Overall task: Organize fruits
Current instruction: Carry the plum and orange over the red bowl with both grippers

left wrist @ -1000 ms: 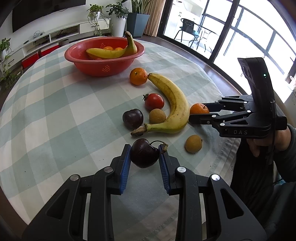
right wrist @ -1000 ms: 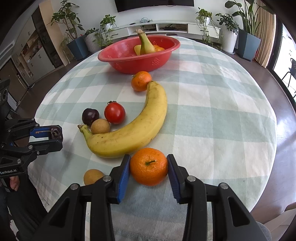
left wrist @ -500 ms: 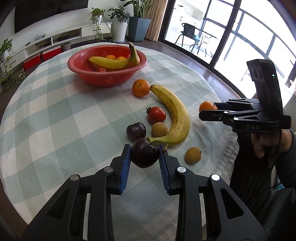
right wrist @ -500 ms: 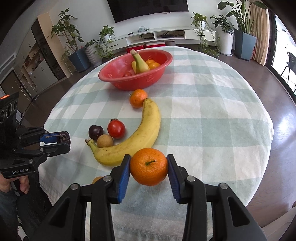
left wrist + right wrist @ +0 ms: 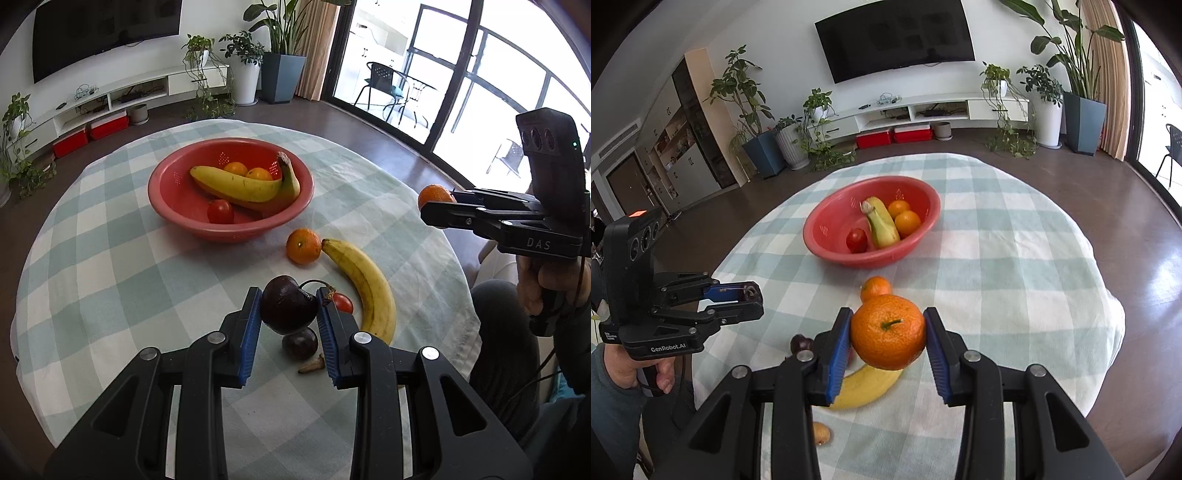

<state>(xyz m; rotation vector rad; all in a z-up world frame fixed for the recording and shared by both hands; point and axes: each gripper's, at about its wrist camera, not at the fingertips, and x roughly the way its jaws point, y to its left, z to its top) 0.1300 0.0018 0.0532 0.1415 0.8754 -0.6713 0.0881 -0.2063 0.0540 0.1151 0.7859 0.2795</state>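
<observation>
My left gripper (image 5: pixel 289 308) is shut on a dark purple fruit (image 5: pixel 289 309) with a curled stem, held above the table. My right gripper (image 5: pixel 888 332) is shut on an orange (image 5: pixel 888 336), also lifted; it shows at the right of the left wrist view (image 5: pixel 435 194). The red bowl (image 5: pixel 173 195) stands at the far side and holds a banana (image 5: pixel 240 186), two oranges and a tomato (image 5: pixel 220 211). On the cloth lie an orange (image 5: pixel 303 246), a banana (image 5: pixel 365 284), a tomato (image 5: pixel 342 302) and another dark fruit (image 5: pixel 300 343).
The round table has a green-checked cloth (image 5: pixel 110 266). A small brown fruit (image 5: pixel 820 432) lies near the front edge. The left gripper's body (image 5: pixel 683 314) hangs off the table's left side. Floor, plants and a TV shelf lie beyond.
Both grippers have risen and tipped forward with their fruit held, so the bowl's inside now shows. The fruit on the cloth have not moved.
</observation>
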